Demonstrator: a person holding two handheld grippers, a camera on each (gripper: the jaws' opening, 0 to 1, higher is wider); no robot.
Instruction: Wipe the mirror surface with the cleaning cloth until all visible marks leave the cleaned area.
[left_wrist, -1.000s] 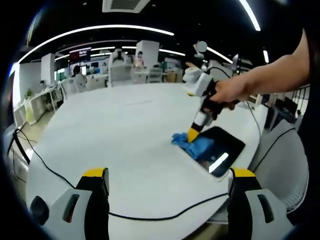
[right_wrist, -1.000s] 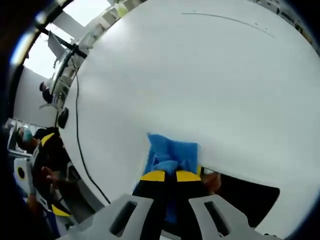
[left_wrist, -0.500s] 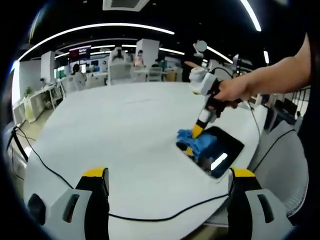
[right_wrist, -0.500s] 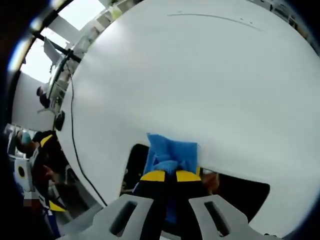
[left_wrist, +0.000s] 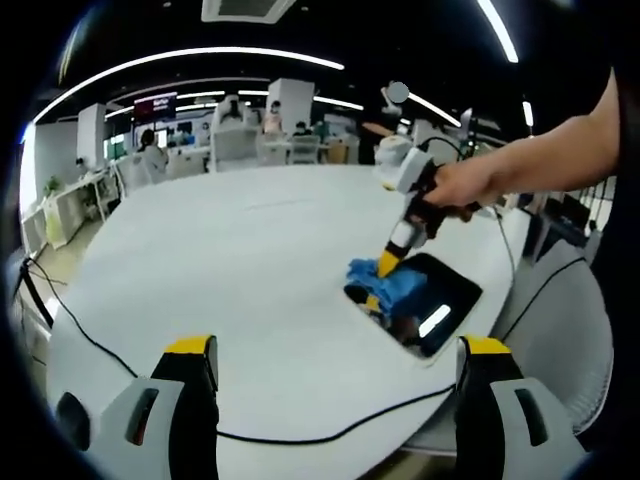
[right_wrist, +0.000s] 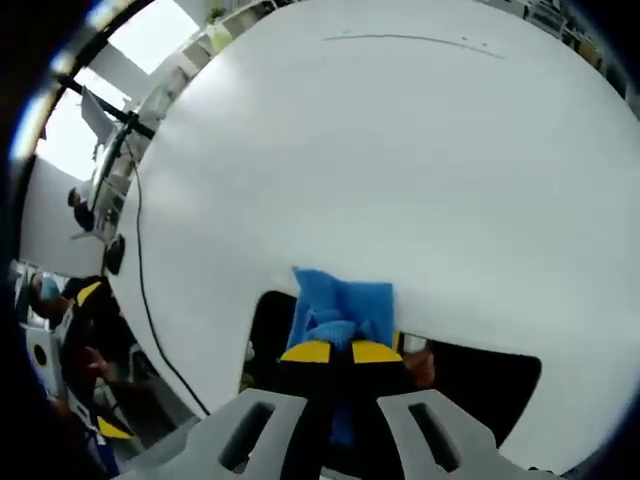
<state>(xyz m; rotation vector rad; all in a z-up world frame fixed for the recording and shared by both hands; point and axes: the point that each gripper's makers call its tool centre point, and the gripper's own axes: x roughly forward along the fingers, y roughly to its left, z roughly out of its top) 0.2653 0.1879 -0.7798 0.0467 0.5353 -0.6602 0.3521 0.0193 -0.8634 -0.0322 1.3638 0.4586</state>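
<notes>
A dark rectangular mirror (left_wrist: 438, 303) lies flat on the white round table (left_wrist: 240, 270) at the right. On its left end rests a crumpled blue cleaning cloth (left_wrist: 383, 282). My right gripper (left_wrist: 385, 265), held by a person's hand (left_wrist: 460, 185), is shut on the cloth and points down at the mirror. In the right gripper view the cloth (right_wrist: 342, 304) sticks out past the shut yellow-tipped right gripper (right_wrist: 335, 351), with the mirror (right_wrist: 480, 385) dark on both sides of it. My left gripper (left_wrist: 330, 350) stands open near the table's front edge, well short of the mirror.
A black cable (left_wrist: 130, 365) runs over the table's front left part and along its near edge. A grey chair (left_wrist: 570, 340) stands beyond the table's right rim. Desks and people fill the office at the back.
The right gripper pushed the cloth from the mirror's left edge farther onto the glass, then drew it a little back to the left. My left gripper stayed put.
</notes>
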